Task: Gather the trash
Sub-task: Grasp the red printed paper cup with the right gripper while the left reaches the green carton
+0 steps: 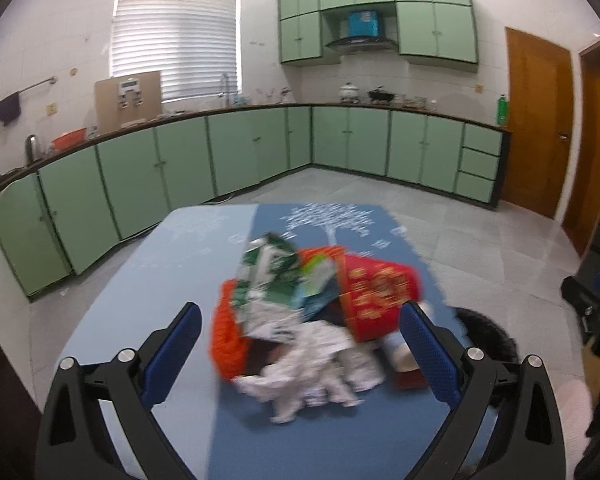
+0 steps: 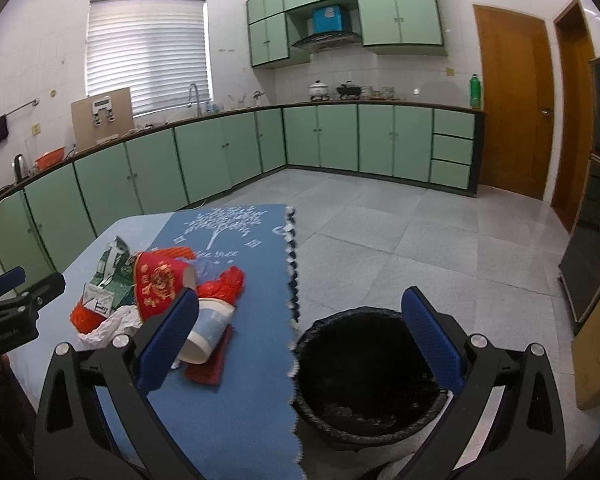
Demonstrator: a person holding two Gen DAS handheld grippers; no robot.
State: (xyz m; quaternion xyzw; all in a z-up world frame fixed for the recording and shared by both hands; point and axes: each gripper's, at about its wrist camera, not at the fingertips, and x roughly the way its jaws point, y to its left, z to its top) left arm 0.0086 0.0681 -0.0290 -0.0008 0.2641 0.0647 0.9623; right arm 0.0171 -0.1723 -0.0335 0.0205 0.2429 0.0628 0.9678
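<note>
A trash pile lies on the blue table [image 1: 148, 280]: crumpled white paper [image 1: 312, 372], a green-white carton [image 1: 268, 276], a red paper cup [image 1: 380, 296], an orange-red bag [image 1: 228, 340]. My left gripper [image 1: 300, 348] is open, its jaws either side of the pile, above the paper. In the right wrist view the pile shows left: the red cup [image 2: 160, 284], a white-blue cup [image 2: 208, 332], a dark red cloth [image 2: 208, 368]. My right gripper [image 2: 300, 336] is open and empty, over the table edge and a black-lined trash bin [image 2: 372, 372]. The left gripper [image 2: 12, 292] shows at the far left.
A blue runner with a white tree print [image 2: 236, 232] covers the table's right part. The bin stands on the grey tiled floor [image 2: 420, 240] just right of the table. Green cabinets [image 1: 260, 148] line the far walls. Wooden doors [image 2: 512, 100] are at the right.
</note>
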